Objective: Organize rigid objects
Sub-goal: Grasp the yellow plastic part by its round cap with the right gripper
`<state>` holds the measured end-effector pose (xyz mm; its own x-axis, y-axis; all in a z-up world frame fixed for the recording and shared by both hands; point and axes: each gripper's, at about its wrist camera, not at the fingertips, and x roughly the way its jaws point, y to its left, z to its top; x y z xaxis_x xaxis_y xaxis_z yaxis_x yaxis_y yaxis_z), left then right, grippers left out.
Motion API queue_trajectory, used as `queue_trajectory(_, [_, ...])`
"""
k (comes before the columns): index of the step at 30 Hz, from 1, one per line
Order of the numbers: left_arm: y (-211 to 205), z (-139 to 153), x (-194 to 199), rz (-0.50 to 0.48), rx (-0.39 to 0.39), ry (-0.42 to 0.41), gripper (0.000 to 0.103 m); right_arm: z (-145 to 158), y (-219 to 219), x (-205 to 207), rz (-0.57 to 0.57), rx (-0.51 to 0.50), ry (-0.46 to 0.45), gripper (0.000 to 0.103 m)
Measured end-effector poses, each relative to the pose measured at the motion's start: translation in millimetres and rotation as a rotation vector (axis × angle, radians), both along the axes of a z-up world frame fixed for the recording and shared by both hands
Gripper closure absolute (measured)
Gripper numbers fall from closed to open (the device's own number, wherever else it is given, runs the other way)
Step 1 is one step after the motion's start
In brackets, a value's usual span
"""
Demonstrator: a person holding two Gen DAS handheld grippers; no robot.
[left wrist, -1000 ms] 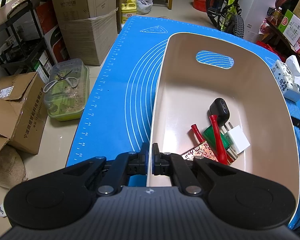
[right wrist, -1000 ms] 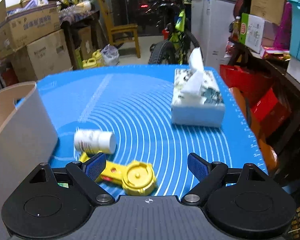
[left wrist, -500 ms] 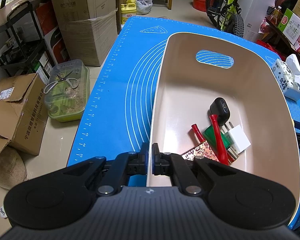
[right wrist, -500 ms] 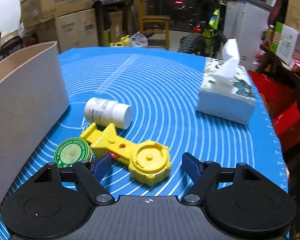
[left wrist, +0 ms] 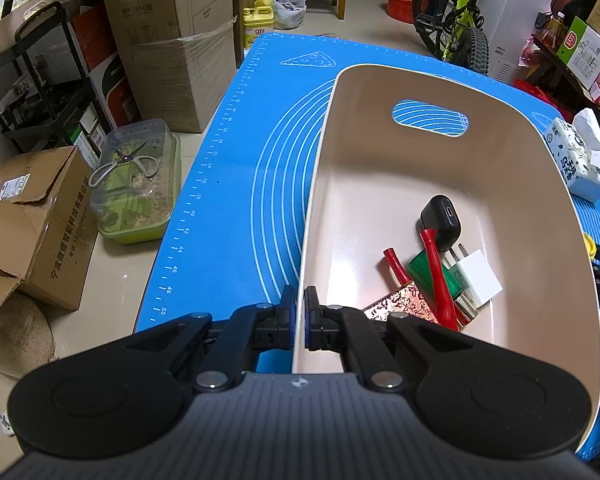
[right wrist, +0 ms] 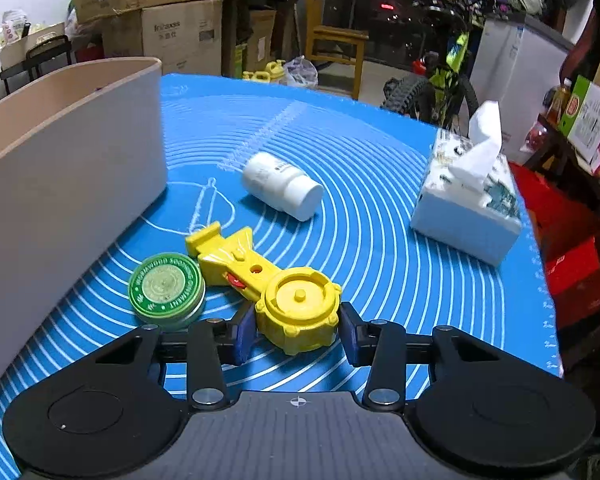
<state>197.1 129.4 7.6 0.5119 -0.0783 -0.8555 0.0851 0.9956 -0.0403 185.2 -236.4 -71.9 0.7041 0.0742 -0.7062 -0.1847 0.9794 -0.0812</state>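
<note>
Smooth beige plastic bin (left wrist: 380, 168): the left claw (left wrist: 299, 318) pinches its thin rim. The right claw (right wrist: 298, 332) gapes around a ridged yellow toy launcher's (right wrist: 284, 292) round end; whether its pads touch is unclear.

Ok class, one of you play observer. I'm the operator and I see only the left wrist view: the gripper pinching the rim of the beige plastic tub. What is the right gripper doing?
Observer: The right gripper straddles the round head of a yellow plastic launcher toy lying on the blue mat. I can't tell if the pads press it.
Operator: Anything else loose out there?
Observer: A round green tin lies right beside the toy, between it and the beige tub.
Operator: And beyond that?
Observer: A white plastic bottle lies on its side, apart from both.
</note>
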Motion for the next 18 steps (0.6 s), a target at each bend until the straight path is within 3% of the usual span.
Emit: queue_trajectory(18, [0.1,0.0,0.1,0.000,-0.001,0.000,0.097,39.4,8.6,-20.7,-0.020,-0.045,-0.115,0.053])
